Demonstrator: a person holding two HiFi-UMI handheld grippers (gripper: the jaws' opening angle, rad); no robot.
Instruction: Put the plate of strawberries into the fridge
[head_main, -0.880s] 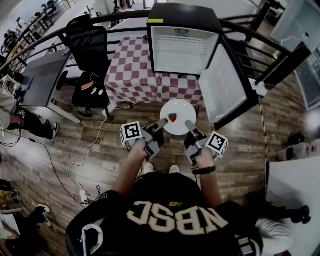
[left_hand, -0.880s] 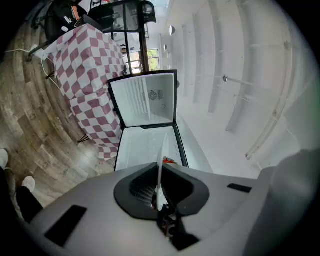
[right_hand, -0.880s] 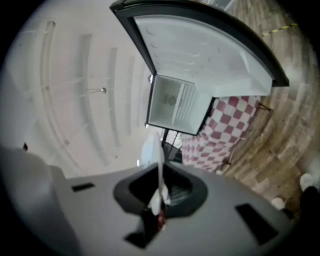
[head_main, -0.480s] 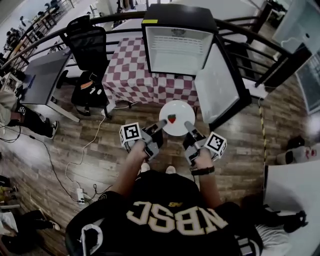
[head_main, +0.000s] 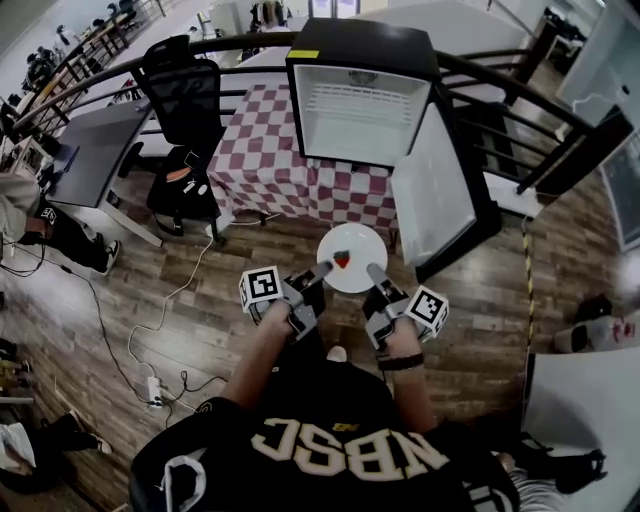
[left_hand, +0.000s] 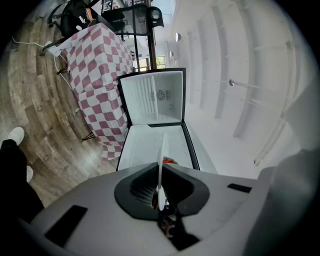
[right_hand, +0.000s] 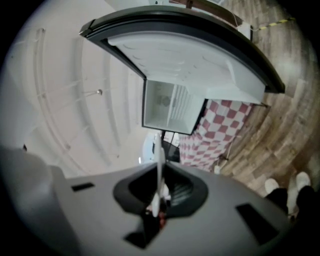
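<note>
Plate (head_main: 356, 277) rim pinched on opposite sides by left gripper (head_main: 326, 268) and right gripper (head_main: 372, 270).

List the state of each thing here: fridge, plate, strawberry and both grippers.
fridge: door swung wide open.
plate: held in the air between both grippers, not yet in the fridge.
strawberry: lying on the plate.
left gripper: shut on the plate's rim.
right gripper: shut on the plate's rim.

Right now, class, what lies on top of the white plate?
One strawberry lies on the plate. The left gripper and right gripper clamp its rim, covering the edge there.
</note>
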